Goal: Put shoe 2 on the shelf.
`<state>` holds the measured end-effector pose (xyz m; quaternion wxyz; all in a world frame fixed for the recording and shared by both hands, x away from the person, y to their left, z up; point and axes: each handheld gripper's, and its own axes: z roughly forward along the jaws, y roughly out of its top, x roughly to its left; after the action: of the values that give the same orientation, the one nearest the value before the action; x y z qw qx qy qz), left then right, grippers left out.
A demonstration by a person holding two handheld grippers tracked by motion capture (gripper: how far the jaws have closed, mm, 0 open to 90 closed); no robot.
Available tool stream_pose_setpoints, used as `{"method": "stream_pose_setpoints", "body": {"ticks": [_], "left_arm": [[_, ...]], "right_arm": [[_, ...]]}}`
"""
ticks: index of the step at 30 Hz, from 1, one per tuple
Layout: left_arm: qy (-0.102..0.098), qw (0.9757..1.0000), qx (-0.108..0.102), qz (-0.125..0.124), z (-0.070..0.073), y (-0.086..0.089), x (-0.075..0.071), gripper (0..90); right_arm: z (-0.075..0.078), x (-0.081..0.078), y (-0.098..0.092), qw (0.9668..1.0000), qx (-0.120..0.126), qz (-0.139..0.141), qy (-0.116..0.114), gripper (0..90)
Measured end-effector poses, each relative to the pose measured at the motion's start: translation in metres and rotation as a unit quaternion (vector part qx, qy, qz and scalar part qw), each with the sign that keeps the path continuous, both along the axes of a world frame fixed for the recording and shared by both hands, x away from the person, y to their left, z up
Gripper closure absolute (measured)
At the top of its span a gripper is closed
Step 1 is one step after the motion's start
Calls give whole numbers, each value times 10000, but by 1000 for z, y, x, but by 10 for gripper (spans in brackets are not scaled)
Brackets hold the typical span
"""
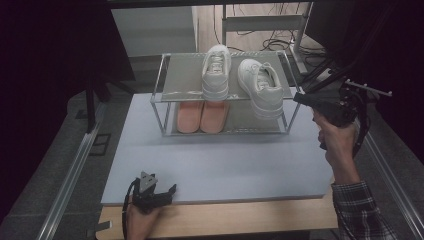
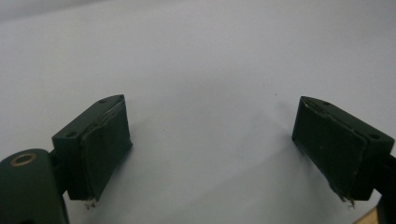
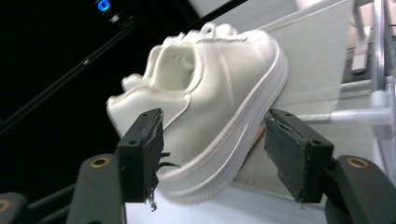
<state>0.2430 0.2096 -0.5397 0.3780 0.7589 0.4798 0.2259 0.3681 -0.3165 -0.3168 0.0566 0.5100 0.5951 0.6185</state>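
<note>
- Right hand-held gripper (image 3: 212,154): jaws spread, pads clear of the white leather sneaker (image 3: 210,102), lined up on its heel.
- The sneaker sits on the wire shoe rack (image 1: 165,75), top shelf, right end, heel overhanging the front edge, offering a hold.
- Left hand-held gripper (image 2: 212,149): open, empty, parked at the bench (image 1: 225,165) front-left corner.

The desk (image 1: 220,165) has a pale grey top over a light wood edge that shows along the bottom of the frame. Grey floor (image 1: 50,165) lies to its left and right, with a metal rail (image 1: 70,175) running up each side. Left and right margins are dark. At upper centre stands a pale cabinet (image 1: 150,30); beside it, wood flooring (image 1: 250,42) strewn with black cables (image 1: 272,45) under a metal frame (image 1: 262,22). Light is dim.
</note>
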Motion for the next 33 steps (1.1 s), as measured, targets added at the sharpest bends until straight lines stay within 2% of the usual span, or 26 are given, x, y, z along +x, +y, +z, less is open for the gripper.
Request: {"method": "stream_pose_setpoints", "body": {"ticks": [5,14,19,23,26,33], "left_arm": [[-5,10000,-5,-1,0,0,0,112],[-1,10000,0,-1,0,0,0,112],[-1,10000,1,0,0,0,0,112],[-5,10000,-5,-2,0,0,0,112],[-5,10000,-4,-3,0,0,0,112],[0,10000,2,0,0,0,0,112]], "right_arm": [[-6,-9,4,9998,-143,155,-12,407],[-21,-21,21,9963,-643,566,-3,635],[-27,-24,29,9936,-915,663,-56,748],[-30,-27,33,9919,-1083,662,-96,884],[-31,-27,34,9906,-1208,629,-105,894],[-32,-26,40,9901,-1275,576,-93,895]]}}
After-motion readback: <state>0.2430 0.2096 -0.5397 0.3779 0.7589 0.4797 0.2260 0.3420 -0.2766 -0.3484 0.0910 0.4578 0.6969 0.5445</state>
